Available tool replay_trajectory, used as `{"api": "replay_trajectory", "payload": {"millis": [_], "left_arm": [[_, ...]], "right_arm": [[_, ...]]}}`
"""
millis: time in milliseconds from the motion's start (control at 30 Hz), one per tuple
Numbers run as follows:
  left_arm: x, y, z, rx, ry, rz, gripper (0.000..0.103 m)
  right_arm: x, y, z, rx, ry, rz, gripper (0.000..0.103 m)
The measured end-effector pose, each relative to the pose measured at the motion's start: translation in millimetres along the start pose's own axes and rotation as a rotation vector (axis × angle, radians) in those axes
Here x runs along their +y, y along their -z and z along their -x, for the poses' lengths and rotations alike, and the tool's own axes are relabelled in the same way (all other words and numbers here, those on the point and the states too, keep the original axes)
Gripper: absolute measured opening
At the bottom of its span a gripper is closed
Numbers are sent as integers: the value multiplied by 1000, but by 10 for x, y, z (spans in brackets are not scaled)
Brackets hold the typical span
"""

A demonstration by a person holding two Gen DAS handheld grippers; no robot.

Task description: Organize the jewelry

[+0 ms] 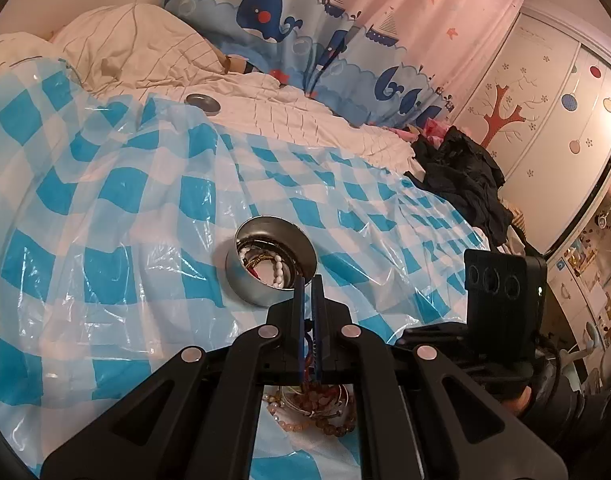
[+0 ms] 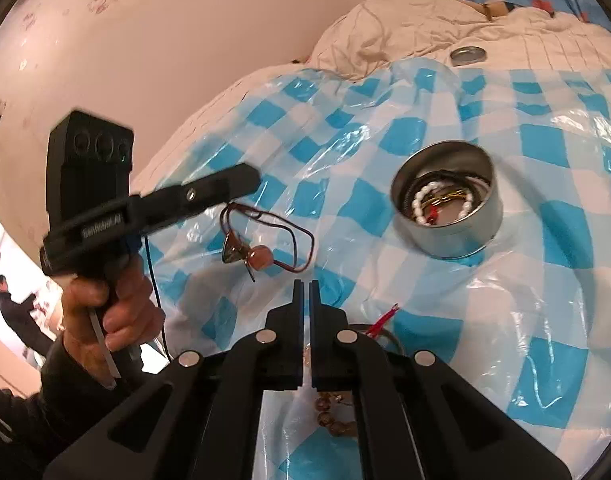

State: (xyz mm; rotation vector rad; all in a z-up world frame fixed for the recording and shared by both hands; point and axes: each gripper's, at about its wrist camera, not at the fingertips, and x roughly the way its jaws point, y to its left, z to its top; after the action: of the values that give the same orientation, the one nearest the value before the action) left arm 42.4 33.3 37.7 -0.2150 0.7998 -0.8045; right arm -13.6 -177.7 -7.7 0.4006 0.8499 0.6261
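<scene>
A round metal tin (image 1: pixel 241 276) (image 2: pixel 457 236) stands on the blue-checked plastic sheet (image 2: pixel 545 160), holding a white bead bracelet (image 2: pixel 421 194) and several dark and gold bands. My left gripper (image 1: pixel 308 278) (image 2: pixel 251 178) is shut on a thin dark cord necklace (image 2: pixel 305 240). Its metal pendant (image 2: pixel 233 254) and round bead dangle above the sheet, left of the tin. My right gripper (image 2: pixel 304 282) is shut, with nothing visible between its tips. Loose brown bead bracelets (image 2: pixel 333 416) (image 1: pixel 325 420) and a red tassel (image 2: pixel 385 316) lie on the sheet beneath the grippers.
The tin's lid (image 1: pixel 202 102) (image 2: pixel 467 55) rests on the cream quilt (image 1: pixel 145 52) beyond the sheet. Dark clothes (image 1: pixel 465 176) are heaped at the bed's right edge by a whale-print curtain (image 1: pixel 285 20). A hand (image 2: pixel 109 304) holds the left tool. A person (image 2: pixel 9 308) stands far off.
</scene>
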Motion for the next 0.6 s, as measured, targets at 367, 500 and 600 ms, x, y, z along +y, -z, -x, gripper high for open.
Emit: {"api": "replay_trajectory", "payload": {"millis": [367,500,600], "left_arm": [[11,-13,-18,3,1,0,2],[14,-21,-22,3,1,1,2],[20,-30,-36,1,0,3,2]], "right_arm": [[98,170,-373,153,206,116,82],[66,273,-618,238,286,131,79],[12,282,-640,251,264,115,63]]}}
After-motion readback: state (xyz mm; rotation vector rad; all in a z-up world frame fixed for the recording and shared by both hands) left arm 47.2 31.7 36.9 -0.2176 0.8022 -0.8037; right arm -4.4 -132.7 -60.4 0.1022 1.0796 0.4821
